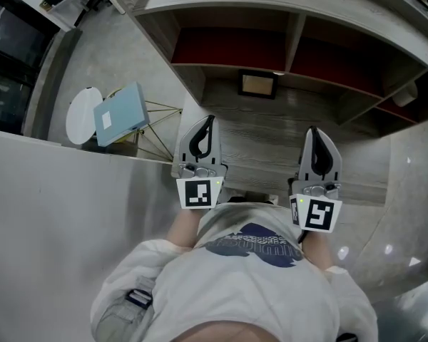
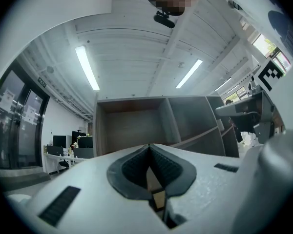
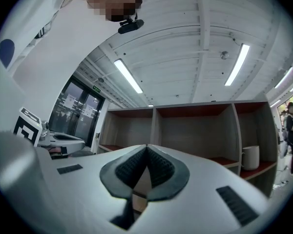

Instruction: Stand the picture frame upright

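Observation:
The picture frame (image 1: 257,85), dark-edged with a tan face, is at the back of the wooden shelf top (image 1: 271,155), below the middle divider. It faces me; whether it stands or leans I cannot tell. My left gripper (image 1: 211,119) is held over the shelf's left part, well short of the frame, jaws shut and empty (image 2: 149,146). My right gripper (image 1: 313,129) hangs to the right at about the same depth, also shut with nothing in it (image 3: 146,146). Neither gripper view shows the frame.
The shelf unit (image 1: 292,38) has open compartments with reddish floors. A white cup (image 3: 251,157) stands in a right compartment. Left of the unit, a blue box (image 1: 121,112) lies on a wire-legged stand beside a round white top (image 1: 80,116).

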`<action>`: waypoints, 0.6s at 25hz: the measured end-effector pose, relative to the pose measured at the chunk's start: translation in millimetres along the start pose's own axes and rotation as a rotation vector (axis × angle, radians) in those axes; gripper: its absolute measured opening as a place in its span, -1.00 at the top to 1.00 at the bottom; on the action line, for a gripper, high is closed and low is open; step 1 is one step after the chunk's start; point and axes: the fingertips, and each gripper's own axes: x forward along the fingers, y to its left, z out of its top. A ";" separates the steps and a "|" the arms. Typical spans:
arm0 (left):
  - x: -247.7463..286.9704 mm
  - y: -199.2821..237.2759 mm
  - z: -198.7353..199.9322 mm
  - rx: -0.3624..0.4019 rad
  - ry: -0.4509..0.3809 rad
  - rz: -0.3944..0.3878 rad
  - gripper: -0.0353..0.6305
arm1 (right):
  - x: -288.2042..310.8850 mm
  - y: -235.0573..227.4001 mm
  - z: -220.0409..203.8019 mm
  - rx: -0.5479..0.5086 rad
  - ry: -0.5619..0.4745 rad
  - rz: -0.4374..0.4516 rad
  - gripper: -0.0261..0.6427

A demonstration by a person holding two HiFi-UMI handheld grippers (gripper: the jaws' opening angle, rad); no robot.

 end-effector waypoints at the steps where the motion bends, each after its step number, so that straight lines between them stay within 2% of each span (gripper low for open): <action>1: 1.2 1.5 0.4 0.007 -0.001 -0.003 0.88 | 0.8 -0.4 -0.6 -0.001 0.001 -0.003 0.93; 8: 3.1 8.6 -3.0 0.021 0.019 -0.013 0.88 | 8.2 -2.6 -7.9 -0.054 0.042 -0.014 0.93; 15: 2.7 15.1 -12.6 0.038 0.034 -0.001 0.88 | 11.2 -5.4 -11.2 -0.054 0.046 -0.024 0.93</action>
